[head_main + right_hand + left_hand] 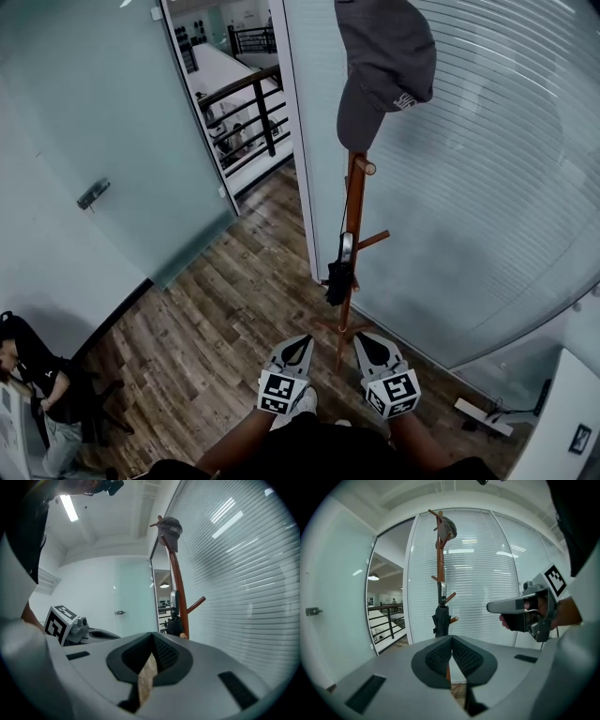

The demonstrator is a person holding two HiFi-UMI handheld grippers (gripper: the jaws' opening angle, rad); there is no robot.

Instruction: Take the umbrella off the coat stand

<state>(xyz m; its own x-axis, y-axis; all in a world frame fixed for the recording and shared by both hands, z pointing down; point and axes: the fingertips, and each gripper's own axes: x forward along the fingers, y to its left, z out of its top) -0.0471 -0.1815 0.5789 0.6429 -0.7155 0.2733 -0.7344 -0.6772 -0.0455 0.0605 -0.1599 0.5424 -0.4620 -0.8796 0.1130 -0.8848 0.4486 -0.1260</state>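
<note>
A slim wooden coat stand [354, 211] rises in front of a striped glass wall, with a dark grey cap [384, 56] on its top peg. A folded black umbrella [338, 278] with a silvery handle hangs from a lower peg. My left gripper [302, 340] and right gripper [362, 337] are side by side just short of the stand's base, both shut and empty. The left gripper view shows the umbrella [440, 619] straight ahead beyond its closed tips [452, 638]. In the right gripper view the umbrella [175, 624] hangs ahead and slightly right of its closed tips [153, 636].
A frosted glass door [92, 194] with a metal handle stands open on the left, a black railing [248, 112] beyond it. A person [37, 375] sits at lower left. A white desk corner [572, 422] and a power strip [483, 417] lie at lower right.
</note>
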